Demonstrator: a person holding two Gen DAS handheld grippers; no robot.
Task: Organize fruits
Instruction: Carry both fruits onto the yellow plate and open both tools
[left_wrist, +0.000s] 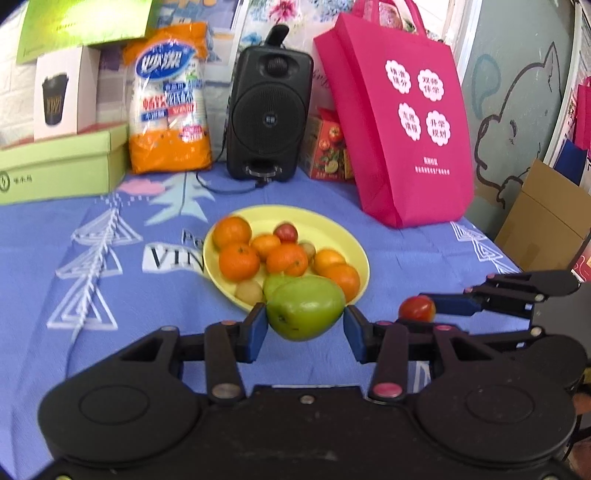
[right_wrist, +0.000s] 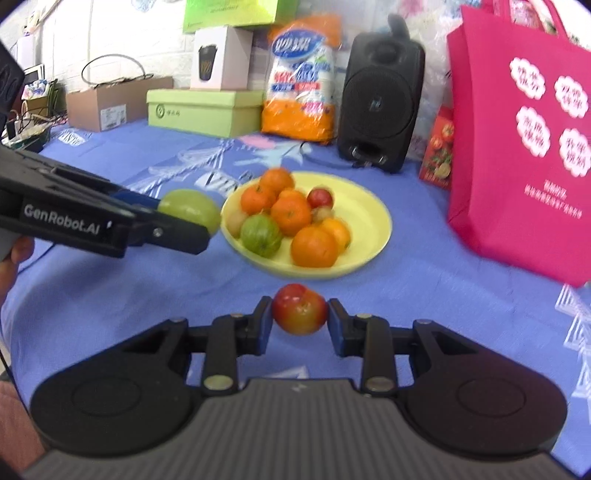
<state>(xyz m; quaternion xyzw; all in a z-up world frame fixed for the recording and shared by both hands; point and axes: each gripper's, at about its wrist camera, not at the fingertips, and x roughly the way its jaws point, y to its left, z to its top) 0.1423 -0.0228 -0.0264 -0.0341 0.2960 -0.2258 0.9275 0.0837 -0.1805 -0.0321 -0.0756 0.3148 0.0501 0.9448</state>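
Note:
A yellow plate (left_wrist: 343, 229) on the blue cloth holds several oranges (left_wrist: 239, 261), small red and brown fruits and a striped green fruit (right_wrist: 261, 230). My left gripper (left_wrist: 305, 318) is shut on a large green mango (left_wrist: 305, 307) just in front of the plate's near rim; it also shows in the right wrist view (right_wrist: 190, 206). My right gripper (right_wrist: 300, 314) is shut on a small red apple (right_wrist: 300, 309), held before the plate; the apple also shows in the left wrist view (left_wrist: 417, 308).
Along the back stand a black speaker (left_wrist: 269, 110) with a cable, an orange cup pack (left_wrist: 170, 99), green boxes (left_wrist: 59, 166), a red carton (left_wrist: 327, 147) and a pink tote bag (left_wrist: 402, 122). A cardboard box (left_wrist: 546, 218) stands off the table's right edge.

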